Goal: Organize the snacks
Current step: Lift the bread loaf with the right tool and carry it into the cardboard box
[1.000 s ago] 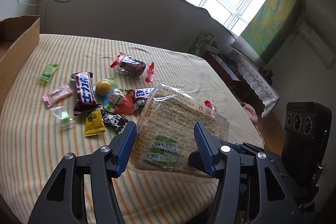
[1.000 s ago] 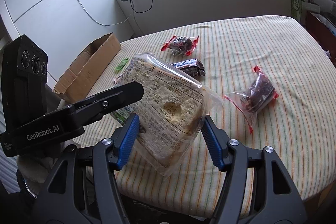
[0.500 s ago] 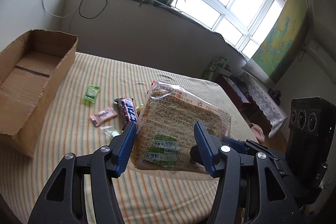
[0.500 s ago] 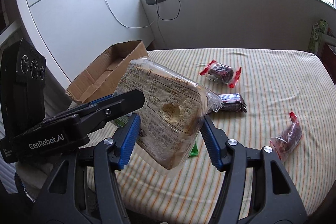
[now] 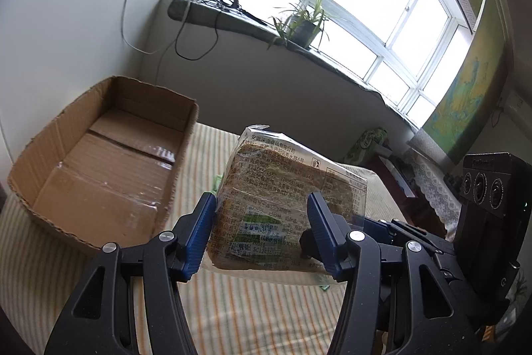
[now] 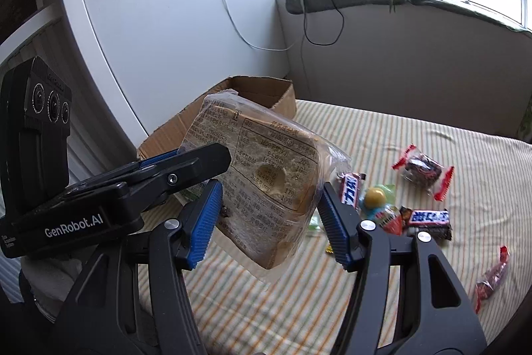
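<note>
A clear bag of sliced brown bread [image 5: 282,198] [image 6: 262,185] hangs in the air above the striped table. My left gripper [image 5: 259,232] is shut on one end of it, blue pads pressing both sides. From the other end my right gripper [image 6: 269,218] is shut on the same bag. An open, empty cardboard box [image 5: 99,162] [image 6: 259,92] stands just left of and beyond the bread. Loose snacks lie on the cloth to the right in the right wrist view: chocolate bars [image 6: 427,220], a red-ended wrapped cake [image 6: 424,170], a yellow-capped candy [image 6: 375,198].
The striped tablecloth [image 6: 399,135] runs to a grey wall under a window sill with a potted plant [image 5: 302,25] and cables. A white cabinet [image 6: 166,32] stands behind the box. Another red-wrapped snack [image 6: 492,281] lies near the table's right edge.
Both grippers have carried the bread bag up and leftward, away from the snack pile and toward the cardboard box, which now fills the left of the left wrist view. The grips are unchanged.
</note>
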